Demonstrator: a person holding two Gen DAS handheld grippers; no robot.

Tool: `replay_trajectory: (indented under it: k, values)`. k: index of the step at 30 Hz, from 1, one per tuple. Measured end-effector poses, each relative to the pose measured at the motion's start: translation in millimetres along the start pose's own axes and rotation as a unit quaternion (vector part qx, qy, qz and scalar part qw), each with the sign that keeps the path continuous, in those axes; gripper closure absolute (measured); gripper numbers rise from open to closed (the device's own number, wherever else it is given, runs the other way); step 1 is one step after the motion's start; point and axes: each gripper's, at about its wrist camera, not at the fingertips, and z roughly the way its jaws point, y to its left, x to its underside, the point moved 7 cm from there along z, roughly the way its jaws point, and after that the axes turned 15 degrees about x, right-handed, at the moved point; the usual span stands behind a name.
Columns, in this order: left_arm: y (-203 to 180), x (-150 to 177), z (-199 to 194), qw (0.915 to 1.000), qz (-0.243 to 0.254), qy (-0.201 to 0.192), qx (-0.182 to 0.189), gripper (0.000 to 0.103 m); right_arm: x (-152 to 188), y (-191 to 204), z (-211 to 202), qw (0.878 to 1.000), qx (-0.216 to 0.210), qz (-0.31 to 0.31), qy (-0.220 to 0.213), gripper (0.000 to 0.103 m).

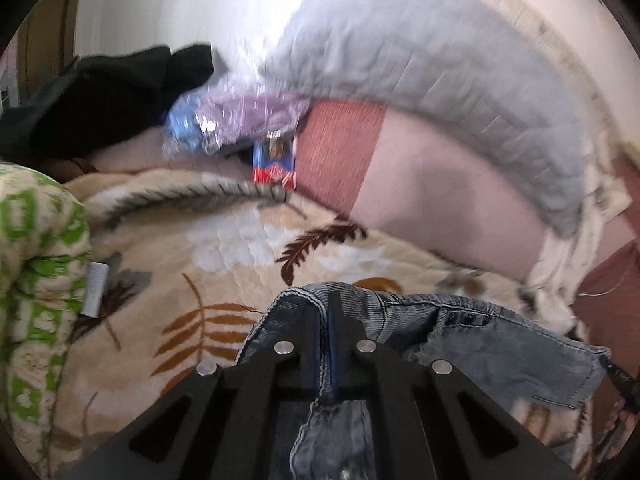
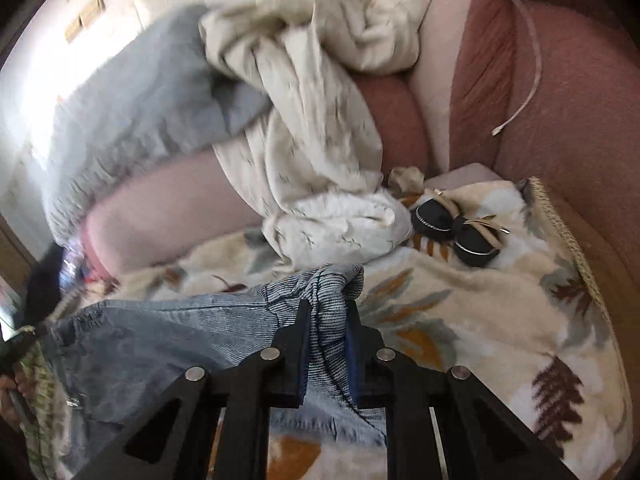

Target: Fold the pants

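One pair of denim pants [image 1: 460, 332] is held up off the leaf-patterned blanket [image 1: 192, 264], stretched between the two grippers. The left gripper [image 1: 330, 320] is pressed together on a bunched fold of the ribbed waistband, with cloth standing above its tips and hanging down beneath them. The right gripper [image 2: 329, 320] is pinched on a thicker wad of the same ribbed band, so its jaws stand slightly apart around the fabric.

The denim is judged soft and limp yet fairly heavy for cloth: it sags between the two holds and will swing when carried. It is neither slippery nor fragile, and the ribbed band gives a good bite. The waistband corners, as now held, are judged the right places to take hold, since the legs then hang straight below.

Counted: one pair of pants, two grippers, one blanket. Ahead of the left gripper one grey quilted cover [image 1: 460, 92] and one heap of dark clothing [image 1: 100, 96] are seen. Ahead and right of the right gripper one cream crumpled cloth [image 2: 320, 152], two dark round objects [image 2: 456, 232] and one white cable [image 2: 528, 80] lie.
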Motion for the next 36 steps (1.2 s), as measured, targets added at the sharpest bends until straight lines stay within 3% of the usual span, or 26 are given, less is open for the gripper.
replay_trajectory:
  k: [6,14,20,24,32,36]
  values:
    - [-20,20,-83,0.9983,0.010,-0.037,0.043,0.100,24,-21,-74,0.998,-0.040,0.036,-0.026,0.088]
    - [-10,126,-161,0.9978,0.022,-0.031,0.055,0.100,110,-62,-122,0.998,-0.050,0.047,-0.006,0.088]
    - [22,204,-172,0.9991,-0.011,0.010,0.039,0.099,173,-86,-133,0.997,-0.055,0.042,0.023,0.088]
    - [33,237,-175,0.9992,-0.017,0.025,0.026,0.099,209,-93,-136,0.997,-0.054,0.029,0.041,0.088]
    - [40,248,-183,0.9988,-0.035,0.018,0.028,0.098,268,-105,-133,0.992,-0.071,0.015,0.103,0.084]
    - [51,252,-189,0.9982,-0.057,0.019,0.006,0.098,276,-111,-139,0.989,-0.085,0.009,0.119,0.073]
